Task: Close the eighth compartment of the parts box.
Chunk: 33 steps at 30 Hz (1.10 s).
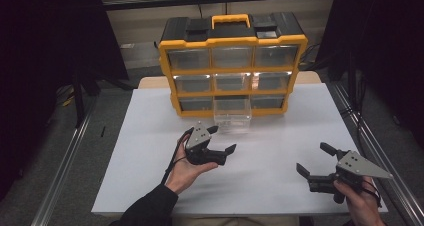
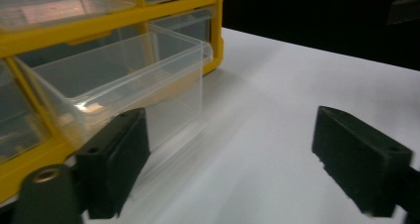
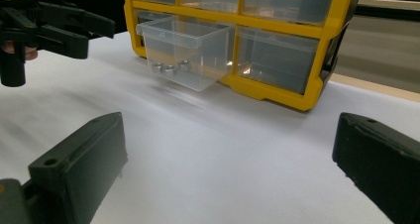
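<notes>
With its jaws wide and empty, the left gripper (image 1: 223, 139) should square up to the drawer (image 1: 232, 115) front before pushing.

One yellow and black storage cabinet (image 1: 233, 66) is sitting at the back of one white table (image 1: 280, 156). It is showing nine clear drawers, three in each row. Eight are staying pushed in, and one pulled-out drawer (image 1: 232, 115) is sticking out from the middle of the bottom row. A few small shiny metal bits (image 3: 170, 67) are lying inside it, about three, though they are too small to count for sure. One orange handle (image 1: 230, 20) is sitting on top
</notes>
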Tool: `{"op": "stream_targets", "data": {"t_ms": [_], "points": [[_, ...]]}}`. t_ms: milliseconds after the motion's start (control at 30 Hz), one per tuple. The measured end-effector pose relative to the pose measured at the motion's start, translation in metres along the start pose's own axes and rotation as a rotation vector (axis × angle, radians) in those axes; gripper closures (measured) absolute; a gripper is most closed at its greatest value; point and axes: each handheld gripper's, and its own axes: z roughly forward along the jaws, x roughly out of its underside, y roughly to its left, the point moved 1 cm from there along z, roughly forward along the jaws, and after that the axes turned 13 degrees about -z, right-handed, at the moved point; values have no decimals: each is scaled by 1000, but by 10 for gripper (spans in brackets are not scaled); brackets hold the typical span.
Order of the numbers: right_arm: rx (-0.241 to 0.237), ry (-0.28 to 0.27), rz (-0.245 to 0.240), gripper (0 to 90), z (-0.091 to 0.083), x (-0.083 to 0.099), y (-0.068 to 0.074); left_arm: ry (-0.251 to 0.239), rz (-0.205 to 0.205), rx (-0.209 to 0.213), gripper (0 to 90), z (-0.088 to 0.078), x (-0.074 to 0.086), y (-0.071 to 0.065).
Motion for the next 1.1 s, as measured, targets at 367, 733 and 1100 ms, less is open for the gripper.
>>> {"op": "stream_targets", "data": {"t_ms": [367,733,1100], "points": [[1,0,0,1,0,0,0,-27,-15,10,579,9,0,5],[1,1,0,1,0,0,0,-10,-75,-29,900,22,0,20],[-3,0,-1,1,-1,0,0,30,-62,-67,900,42,9,33]]}}
